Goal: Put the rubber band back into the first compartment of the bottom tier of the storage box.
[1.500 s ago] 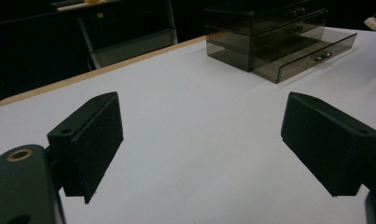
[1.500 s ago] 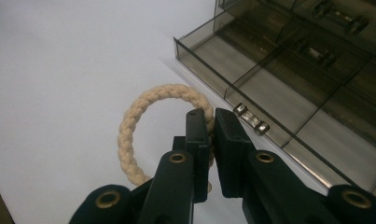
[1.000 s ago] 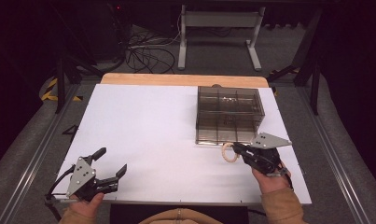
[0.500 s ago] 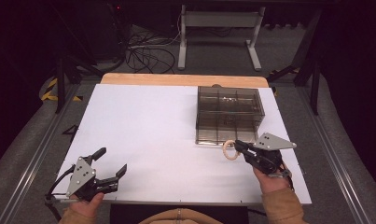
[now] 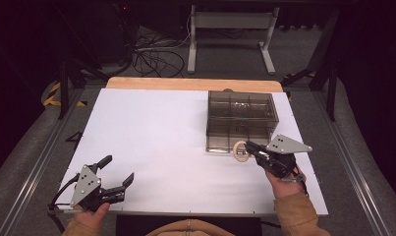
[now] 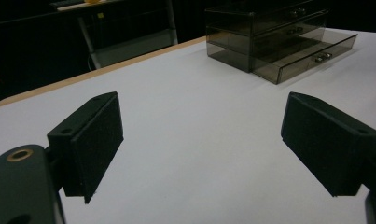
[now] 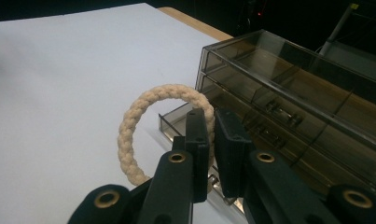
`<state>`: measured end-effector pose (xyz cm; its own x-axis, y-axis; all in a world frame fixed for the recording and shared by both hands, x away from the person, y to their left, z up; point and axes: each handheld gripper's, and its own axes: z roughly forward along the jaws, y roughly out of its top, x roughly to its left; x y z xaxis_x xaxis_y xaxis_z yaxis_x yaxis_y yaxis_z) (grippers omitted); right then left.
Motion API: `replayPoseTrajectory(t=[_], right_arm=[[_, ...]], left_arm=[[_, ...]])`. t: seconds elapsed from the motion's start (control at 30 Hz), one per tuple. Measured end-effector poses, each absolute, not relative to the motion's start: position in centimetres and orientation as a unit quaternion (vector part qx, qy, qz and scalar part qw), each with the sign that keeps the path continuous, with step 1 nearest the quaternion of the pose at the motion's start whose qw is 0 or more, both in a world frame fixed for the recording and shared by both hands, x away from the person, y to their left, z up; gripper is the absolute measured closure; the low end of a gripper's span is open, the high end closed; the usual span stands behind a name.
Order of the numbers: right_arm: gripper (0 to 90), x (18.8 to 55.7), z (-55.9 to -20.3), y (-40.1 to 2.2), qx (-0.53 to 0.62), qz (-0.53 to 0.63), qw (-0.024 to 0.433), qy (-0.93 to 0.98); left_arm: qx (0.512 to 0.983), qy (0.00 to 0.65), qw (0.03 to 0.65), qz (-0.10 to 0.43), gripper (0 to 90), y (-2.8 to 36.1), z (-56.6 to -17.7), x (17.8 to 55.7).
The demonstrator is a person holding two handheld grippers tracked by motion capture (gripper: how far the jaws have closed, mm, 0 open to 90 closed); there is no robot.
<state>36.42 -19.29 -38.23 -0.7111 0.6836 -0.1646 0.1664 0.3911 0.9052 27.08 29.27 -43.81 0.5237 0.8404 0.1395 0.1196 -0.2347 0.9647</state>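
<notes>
Right gripper (image 5: 250,150) clamped on rope ring (image 5: 240,151), jaws pinching the braid at its 3 o'clock side; ring held upright just above the open bottom drawer (image 7: 176,122) of the smoky organizer (image 5: 240,119). Ring at about 4 o'clock on the table (image 5: 156,132). Looks light, soft, grippy, not fragile; likely flexes if squeezed hard. Pinch across the braid anywhere, as now. Left gripper (image 5: 118,171) at 7 o'clock, jaws apart, nothing between them.
</notes>
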Motion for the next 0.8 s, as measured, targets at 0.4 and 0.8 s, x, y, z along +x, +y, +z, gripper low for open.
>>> replayPoseTrajectory(t=[0.4, 0.8], right_arm=[[84.6, 38.6, -37.8, -18.3, 0.273, 0.487, 0.267, 0.785], [84.6, 40.4, -37.7, -17.1, 0.269, 0.492, 0.272, 0.782]], left_arm=[[0.704, 0.341, 0.516, 0.349, 13.3, 29.3, -43.8, 27.1], [0.704, 0.341, 0.517, 0.347, 13.3, 29.2, -43.9, 27.2]])
